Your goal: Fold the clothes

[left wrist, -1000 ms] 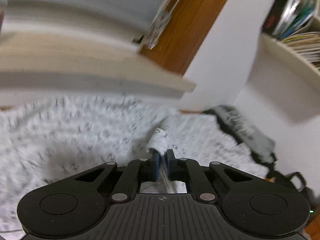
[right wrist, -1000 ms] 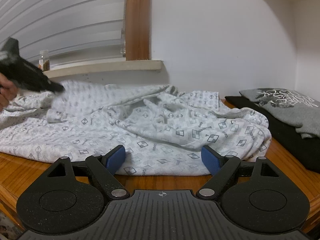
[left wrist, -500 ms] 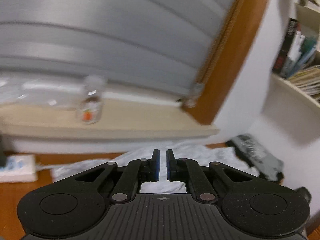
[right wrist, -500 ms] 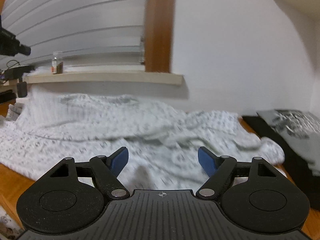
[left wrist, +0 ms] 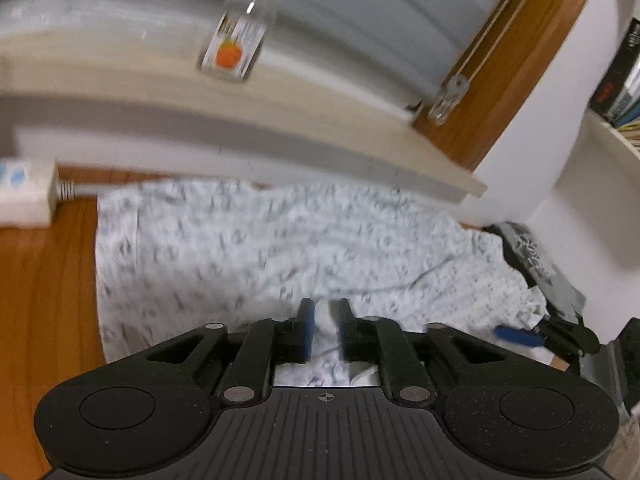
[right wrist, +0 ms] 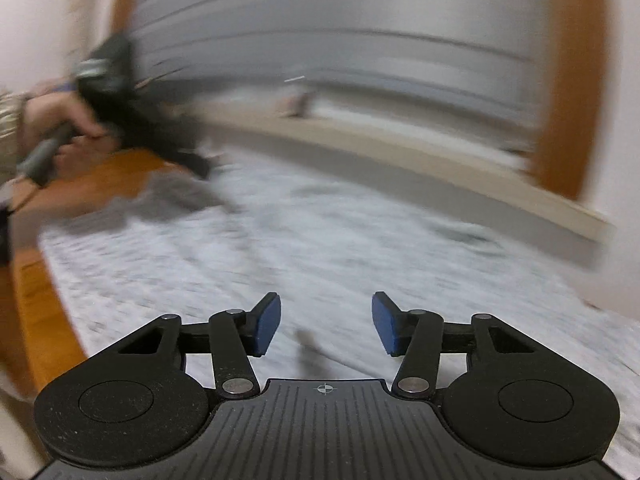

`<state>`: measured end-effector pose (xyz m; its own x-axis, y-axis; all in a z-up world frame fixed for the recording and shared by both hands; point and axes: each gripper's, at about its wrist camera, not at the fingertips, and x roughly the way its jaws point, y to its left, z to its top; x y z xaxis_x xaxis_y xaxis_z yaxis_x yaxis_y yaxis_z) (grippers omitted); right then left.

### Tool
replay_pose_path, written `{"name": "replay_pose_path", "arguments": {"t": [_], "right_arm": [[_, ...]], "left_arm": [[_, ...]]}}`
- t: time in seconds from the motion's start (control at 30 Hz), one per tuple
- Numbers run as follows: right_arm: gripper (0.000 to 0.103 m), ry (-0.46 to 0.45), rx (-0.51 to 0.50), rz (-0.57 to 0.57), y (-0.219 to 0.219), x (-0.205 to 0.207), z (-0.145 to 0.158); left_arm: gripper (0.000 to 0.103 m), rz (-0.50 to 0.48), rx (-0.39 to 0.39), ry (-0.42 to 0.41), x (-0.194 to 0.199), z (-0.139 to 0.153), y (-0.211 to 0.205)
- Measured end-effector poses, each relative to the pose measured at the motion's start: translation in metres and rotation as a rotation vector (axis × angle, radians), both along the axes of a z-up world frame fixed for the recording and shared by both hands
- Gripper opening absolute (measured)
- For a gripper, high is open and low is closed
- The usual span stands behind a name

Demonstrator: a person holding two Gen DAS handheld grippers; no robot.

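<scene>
One white garment (left wrist: 280,248) with a small dark print lies rumpled across the wooden desk (left wrist: 44,288). Left gripper (left wrist: 325,330) fingers are opening over it; right gripper (right wrist: 326,326) fingers are closing, empty, at 4 o'clock.

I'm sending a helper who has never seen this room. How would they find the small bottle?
Look at the pale window sill under the grey blinds, above the patterned white garment. The small clear bottle stands there alone; its label bears an orange fruit.
</scene>
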<state>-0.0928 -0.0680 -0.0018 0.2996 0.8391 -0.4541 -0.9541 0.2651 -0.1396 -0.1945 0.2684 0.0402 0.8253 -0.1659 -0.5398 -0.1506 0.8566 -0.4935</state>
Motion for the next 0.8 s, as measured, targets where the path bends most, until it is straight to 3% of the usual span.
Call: {"name": "replay_pose_path", "arguments": {"t": [0.17,0.27,0.33,0.43,0.6,0.8], "right_arm": [[0.043,-0.051,-0.094,0.130,0.058,-0.026,-0.006],[0.043,-0.072,-0.122,0.145,0.077,-0.028,-0.010],[0.014,-0.073,-0.131,0.149,0.085,-0.027,-0.010],[0.006,-0.046,-0.078,0.134,0.077,-0.018,0.004],[0.006,0.018,0.033,0.088,0.056,-0.004,0.026],[0.010,0.027,-0.018,0.110,0.060,-0.007,0.017]], "left_arm": [[0.057,0.025,-0.115,-0.029,0.005,-0.016,0.003],[0.065,0.026,-0.183,-0.018,0.012,-0.026,0.005],[0.067,0.032,-0.220,-0.012,0.016,-0.030,0.005],[0.069,0.035,-0.242,-0.018,0.017,-0.031,0.003],[0.074,0.036,-0.285,-0.034,0.023,-0.033,0.000],[0.073,0.061,-0.188,-0.014,0.036,-0.030,-0.011]]}}
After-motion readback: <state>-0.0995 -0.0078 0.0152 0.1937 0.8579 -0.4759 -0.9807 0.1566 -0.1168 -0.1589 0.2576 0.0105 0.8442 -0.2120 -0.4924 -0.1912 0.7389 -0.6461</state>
